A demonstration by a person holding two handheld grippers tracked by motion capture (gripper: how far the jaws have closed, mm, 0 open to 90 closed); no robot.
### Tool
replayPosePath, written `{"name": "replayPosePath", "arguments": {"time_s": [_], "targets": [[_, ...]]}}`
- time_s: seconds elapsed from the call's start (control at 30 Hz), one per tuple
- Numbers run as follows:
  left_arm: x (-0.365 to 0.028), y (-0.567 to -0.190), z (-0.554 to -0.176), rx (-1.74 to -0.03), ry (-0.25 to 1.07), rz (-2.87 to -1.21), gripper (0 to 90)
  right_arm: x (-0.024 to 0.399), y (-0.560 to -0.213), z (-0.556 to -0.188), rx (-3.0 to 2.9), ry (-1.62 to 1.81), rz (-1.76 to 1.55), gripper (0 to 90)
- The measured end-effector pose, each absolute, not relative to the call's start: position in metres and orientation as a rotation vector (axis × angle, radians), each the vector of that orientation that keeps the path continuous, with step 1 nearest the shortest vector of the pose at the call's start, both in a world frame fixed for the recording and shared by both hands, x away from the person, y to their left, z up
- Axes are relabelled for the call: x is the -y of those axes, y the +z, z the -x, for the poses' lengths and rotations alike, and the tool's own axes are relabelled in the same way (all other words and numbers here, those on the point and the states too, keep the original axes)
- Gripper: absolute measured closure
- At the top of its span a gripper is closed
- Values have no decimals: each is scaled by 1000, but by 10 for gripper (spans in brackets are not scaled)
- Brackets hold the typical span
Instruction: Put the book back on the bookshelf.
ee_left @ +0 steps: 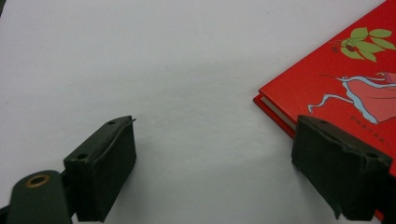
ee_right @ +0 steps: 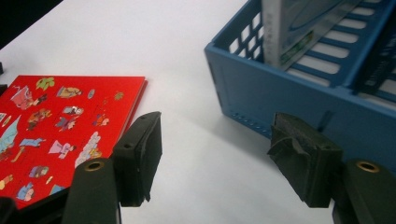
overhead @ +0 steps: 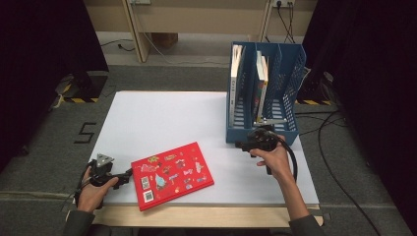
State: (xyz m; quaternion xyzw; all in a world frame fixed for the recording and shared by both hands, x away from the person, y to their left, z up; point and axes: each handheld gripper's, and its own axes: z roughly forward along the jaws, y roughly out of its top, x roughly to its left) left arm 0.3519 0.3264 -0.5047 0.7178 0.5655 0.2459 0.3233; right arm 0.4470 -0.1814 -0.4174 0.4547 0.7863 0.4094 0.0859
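A red picture book (overhead: 172, 174) lies flat near the table's front edge, its cover full of small drawings. My left gripper (overhead: 129, 175) rests at the book's left corner, open, with bare table between its jaws (ee_left: 215, 126). In the left gripper view, one of its jaws overlaps the red book (ee_left: 336, 79) along its edge. My right gripper (overhead: 241, 144) is open just in front of the blue file rack (overhead: 235, 113). Nothing sits between its jaws (ee_right: 217, 126), with the red book (ee_right: 70, 116) to their left and the rack (ee_right: 289, 93) to their right.
Upright books (overhead: 237, 73) (overhead: 261, 83) stand in the rack's left and middle slots; one of these upright books (ee_right: 289, 32) rises close above the right gripper. The white tabletop (overhead: 162, 118) stretches behind the red book. Cables trail on the floor at right.
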Motion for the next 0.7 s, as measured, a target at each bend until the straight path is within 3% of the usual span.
{"name": "replayPosePath", "arguments": {"time_s": [0.7], "targets": [[-325,-501,-349,-1480,691,-1924,144,145,-442,-440,-2477,1198,-1312,298]]}}
